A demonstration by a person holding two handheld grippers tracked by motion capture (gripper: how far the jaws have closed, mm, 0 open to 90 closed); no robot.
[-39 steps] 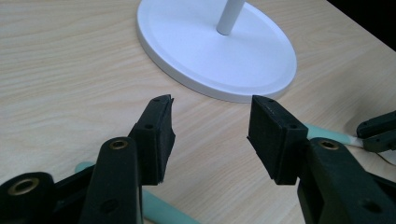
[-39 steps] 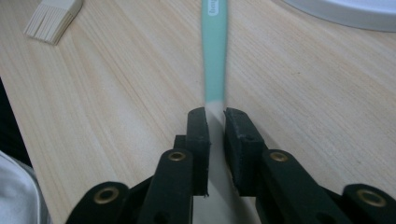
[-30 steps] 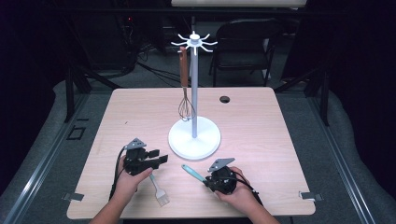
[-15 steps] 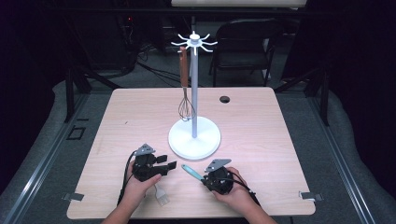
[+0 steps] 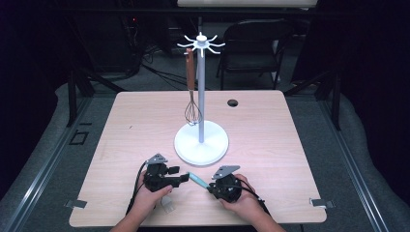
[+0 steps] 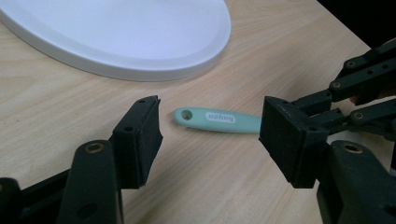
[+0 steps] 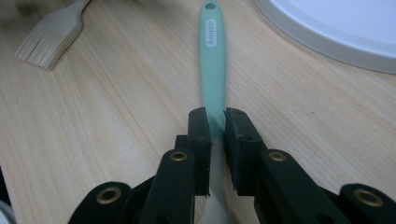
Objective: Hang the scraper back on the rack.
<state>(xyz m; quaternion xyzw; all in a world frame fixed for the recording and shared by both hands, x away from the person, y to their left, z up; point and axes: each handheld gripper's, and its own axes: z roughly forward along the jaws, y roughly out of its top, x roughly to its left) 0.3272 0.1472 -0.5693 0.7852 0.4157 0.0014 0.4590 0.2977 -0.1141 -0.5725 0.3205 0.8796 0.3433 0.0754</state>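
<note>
A mint-green utensil handle (image 7: 212, 56) with a hang hole at its tip lies low over the wooden table, and my right gripper (image 7: 215, 119) is shut on it. In the high view the same handle (image 5: 196, 179) points left from the right gripper (image 5: 211, 186). My left gripper (image 6: 210, 135) stands open, its jaws either side of the handle's free end (image 6: 217, 120) without touching it; in the high view the left gripper (image 5: 183, 178) sits just left of the handle. A white utensil stand (image 5: 201, 140) rises behind, with a wooden-handled whisk (image 5: 192, 96) hanging from it.
A pale silicone basting brush (image 7: 53, 35) lies on the table to the left of the handle, partly under the left hand in the high view (image 5: 168, 205). The stand's wide round base (image 6: 116, 32) is close ahead. A dark grommet hole (image 5: 233, 102) sits far back.
My left gripper has moved right from the brush area toward the green handle and now brackets its free end. The right gripper has held still with the handle.
</note>
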